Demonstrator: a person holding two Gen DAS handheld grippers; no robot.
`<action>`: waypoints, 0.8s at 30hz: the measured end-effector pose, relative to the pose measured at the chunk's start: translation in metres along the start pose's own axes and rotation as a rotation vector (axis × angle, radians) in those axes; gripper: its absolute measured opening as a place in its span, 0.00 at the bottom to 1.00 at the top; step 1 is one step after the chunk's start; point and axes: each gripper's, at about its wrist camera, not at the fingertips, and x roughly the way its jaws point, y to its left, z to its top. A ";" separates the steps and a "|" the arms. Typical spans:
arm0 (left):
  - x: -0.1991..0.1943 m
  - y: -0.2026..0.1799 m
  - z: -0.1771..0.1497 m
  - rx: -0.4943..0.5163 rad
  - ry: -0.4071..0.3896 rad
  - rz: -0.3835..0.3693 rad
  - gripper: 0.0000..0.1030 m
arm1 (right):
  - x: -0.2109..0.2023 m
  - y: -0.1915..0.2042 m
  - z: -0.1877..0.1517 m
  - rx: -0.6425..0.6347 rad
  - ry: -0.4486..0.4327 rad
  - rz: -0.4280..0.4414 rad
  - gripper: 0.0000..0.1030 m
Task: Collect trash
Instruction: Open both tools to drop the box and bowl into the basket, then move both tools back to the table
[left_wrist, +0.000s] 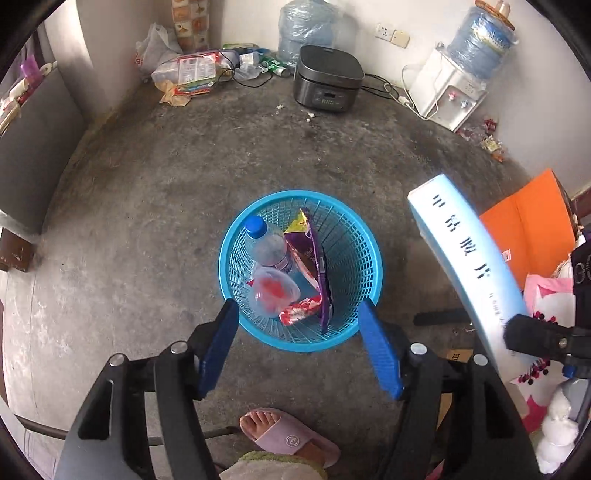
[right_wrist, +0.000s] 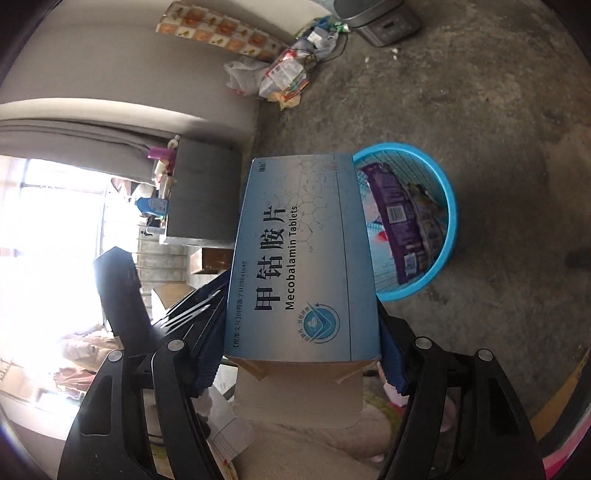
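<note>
A blue mesh basket (left_wrist: 362, 251) stands on the concrete floor. It holds a clear bottle with a blue cap (left_wrist: 266, 247), a purple snack bag (left_wrist: 310, 266), a clear cup lid (left_wrist: 273, 291) and a red wrapper (left_wrist: 301, 310). My left gripper (left_wrist: 299, 321) is open and empty, just above the basket's near rim. My right gripper (right_wrist: 301, 332) is shut on a blue medicine box (right_wrist: 303, 251), open flap toward the camera. The box (left_wrist: 465, 258) hangs to the right of the basket in the left wrist view. The basket (right_wrist: 448, 206) shows behind the box in the right wrist view.
A dark rice cooker (left_wrist: 327, 79), a water dispenser (left_wrist: 454, 88) and a pile of bags and packets (left_wrist: 192, 72) line the far wall. An orange folder (left_wrist: 532, 225) and pink bags (left_wrist: 546, 295) lie at right. A foot in a pink slipper (left_wrist: 288, 435) is below.
</note>
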 end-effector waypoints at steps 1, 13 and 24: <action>-0.008 0.004 -0.001 -0.008 -0.017 0.006 0.65 | 0.004 0.000 0.000 0.000 0.012 -0.004 0.64; -0.182 0.073 -0.070 -0.209 -0.337 0.102 0.74 | 0.109 0.006 0.039 -0.018 0.156 -0.141 0.78; -0.257 0.111 -0.210 -0.411 -0.426 0.195 0.76 | 0.095 -0.021 0.011 -0.050 0.100 -0.336 0.78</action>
